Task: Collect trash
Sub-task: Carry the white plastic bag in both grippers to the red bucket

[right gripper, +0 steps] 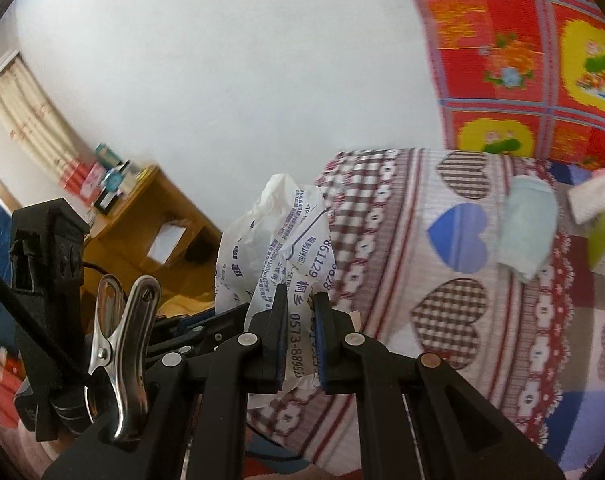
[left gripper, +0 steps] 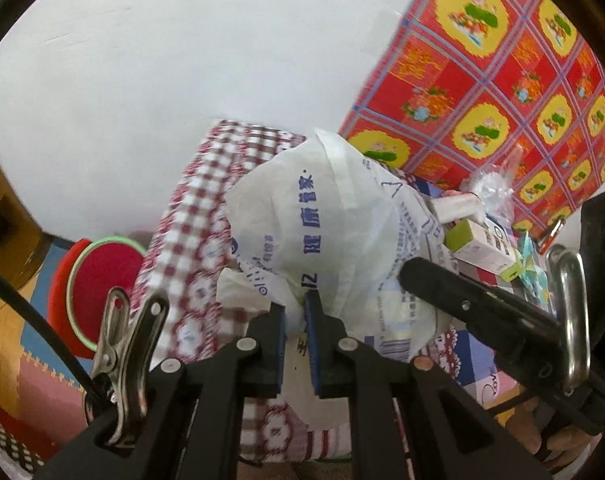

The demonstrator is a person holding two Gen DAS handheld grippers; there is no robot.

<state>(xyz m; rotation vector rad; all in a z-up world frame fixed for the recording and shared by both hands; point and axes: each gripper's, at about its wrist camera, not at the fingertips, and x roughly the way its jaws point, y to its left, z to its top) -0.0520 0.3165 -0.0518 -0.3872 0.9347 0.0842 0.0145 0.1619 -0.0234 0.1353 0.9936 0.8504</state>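
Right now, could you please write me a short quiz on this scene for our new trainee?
1. True or false: both grippers are shut on the same white plastic bag.
2. Which is in the left wrist view? A) a red round stool B) a green bucket C) a black chair.
3. Fill in: in the right wrist view, the cloth beside the bag shows a solid ____ heart.

Key
1. True: the left gripper and the right gripper each pinch a fold of it.
2. A.
3. Blue.
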